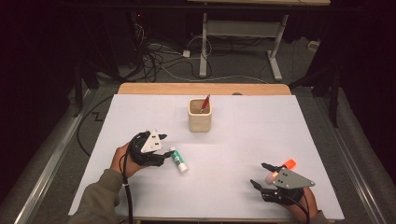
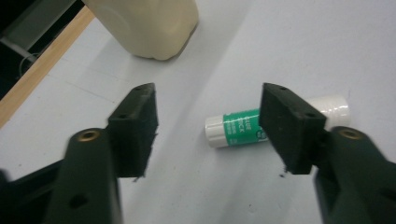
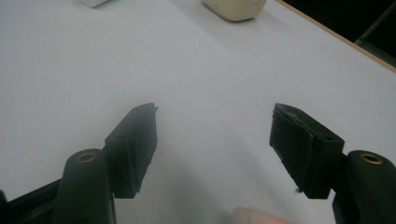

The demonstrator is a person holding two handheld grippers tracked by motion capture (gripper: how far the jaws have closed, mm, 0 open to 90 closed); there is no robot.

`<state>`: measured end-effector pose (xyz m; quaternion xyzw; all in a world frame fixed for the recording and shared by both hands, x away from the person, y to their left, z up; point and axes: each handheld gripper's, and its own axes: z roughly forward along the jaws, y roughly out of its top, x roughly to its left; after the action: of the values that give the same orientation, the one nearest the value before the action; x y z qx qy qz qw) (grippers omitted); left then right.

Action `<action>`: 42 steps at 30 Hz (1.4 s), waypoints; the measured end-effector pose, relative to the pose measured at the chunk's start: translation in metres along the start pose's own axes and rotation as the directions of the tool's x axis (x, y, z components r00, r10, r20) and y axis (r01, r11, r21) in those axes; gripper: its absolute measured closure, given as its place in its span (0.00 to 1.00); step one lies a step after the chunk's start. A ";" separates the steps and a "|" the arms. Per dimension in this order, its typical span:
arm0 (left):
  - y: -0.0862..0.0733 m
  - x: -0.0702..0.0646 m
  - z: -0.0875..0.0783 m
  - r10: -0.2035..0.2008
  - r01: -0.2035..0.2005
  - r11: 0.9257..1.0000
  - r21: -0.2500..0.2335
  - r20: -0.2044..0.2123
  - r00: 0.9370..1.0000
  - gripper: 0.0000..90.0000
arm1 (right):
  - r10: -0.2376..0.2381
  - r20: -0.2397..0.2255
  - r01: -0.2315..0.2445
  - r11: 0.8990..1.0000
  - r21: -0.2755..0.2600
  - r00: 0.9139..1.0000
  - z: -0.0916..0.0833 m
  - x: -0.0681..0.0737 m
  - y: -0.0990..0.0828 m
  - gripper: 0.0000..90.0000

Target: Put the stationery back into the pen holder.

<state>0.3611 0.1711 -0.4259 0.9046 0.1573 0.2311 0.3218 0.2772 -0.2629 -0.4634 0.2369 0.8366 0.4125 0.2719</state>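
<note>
Glue stick (image 2: 243, 127) partly hidden behind one jaw in the left gripper view, label print too blurred to read; cream cup (image 2: 149, 25) cut off by the top edge; pale orange blur (image 3: 254, 216) cropped at the bottom, unidentifiable

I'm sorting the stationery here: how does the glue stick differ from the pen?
The glue stick lies flat on the white table; the pen stands tilted inside the cup. The glue stick is white with a green label; the pen looks red. The glue stick is stubby, the pen thin. Neither is held by a gripper.
</note>
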 end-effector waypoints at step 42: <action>0.039 -0.016 0.050 0.376 -0.470 0.844 0.259 0.338 0.863 0.31 | -0.004 -0.035 0.005 1.000 0.025 0.999 0.005 0.002 -0.002 0.36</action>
<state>0.3784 0.1097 -0.4395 0.9808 -0.0574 0.1395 0.1235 0.2785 -0.2599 -0.4677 0.2312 0.8468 0.4054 0.2550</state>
